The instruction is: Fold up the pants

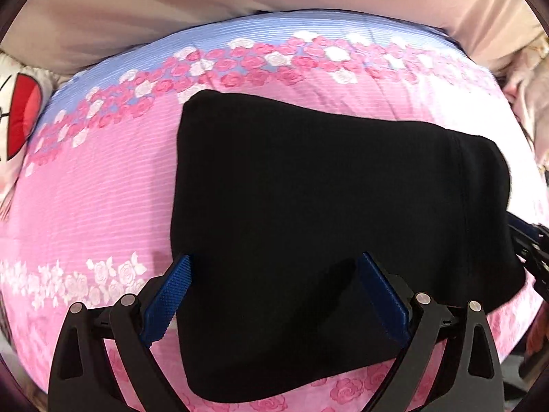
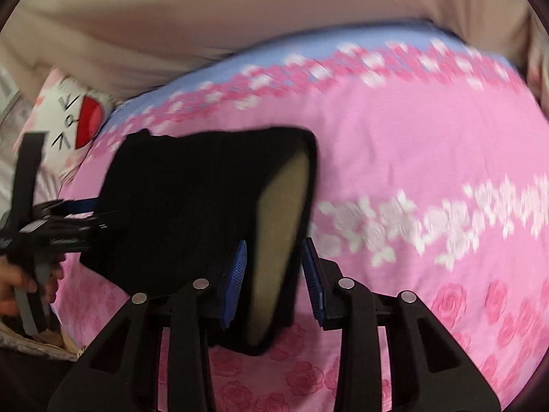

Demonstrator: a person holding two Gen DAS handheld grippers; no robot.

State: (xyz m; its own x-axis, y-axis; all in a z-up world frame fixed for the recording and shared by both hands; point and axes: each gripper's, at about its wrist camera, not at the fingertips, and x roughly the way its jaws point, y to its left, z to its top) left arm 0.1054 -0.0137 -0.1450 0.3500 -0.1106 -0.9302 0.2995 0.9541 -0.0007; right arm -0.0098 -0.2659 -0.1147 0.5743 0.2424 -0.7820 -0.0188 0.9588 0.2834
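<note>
The jaws of the right gripper (image 2: 274,274) stand at a narrow gap around the end of the black pants (image 2: 192,206). A tan inner side of the cloth shows between the blue pads (image 2: 236,274), but the pads do not seem to press on it, so I judge that this gripper does not hold the cloth at this moment. The picture is blurred here, and I cannot be fully sure. The jaws of the left gripper (image 1: 274,295) are wide apart and hover over the lower edge of the pants (image 1: 326,223), with nothing pinched between them.

The pants lie as a compact dark block in the middle of the left wrist view, and in the lower left middle of the right wrist view. The block looks thick and has straight edges, so I think that several folds are already made. Only the open end near the right gripper is a little raised and not flat.

What is left, in my judgement, is small: to lay this end down, to smooth the top, and perhaps to make one last fold.

Under the pants is a bed cover (image 1: 103,189), pink with rose bands and a blue strip at the top of the frame. A cartoon pillow (image 2: 68,116) is at the upper left. A hand (image 2: 13,288) holds the left gripper at the left edge.
</note>
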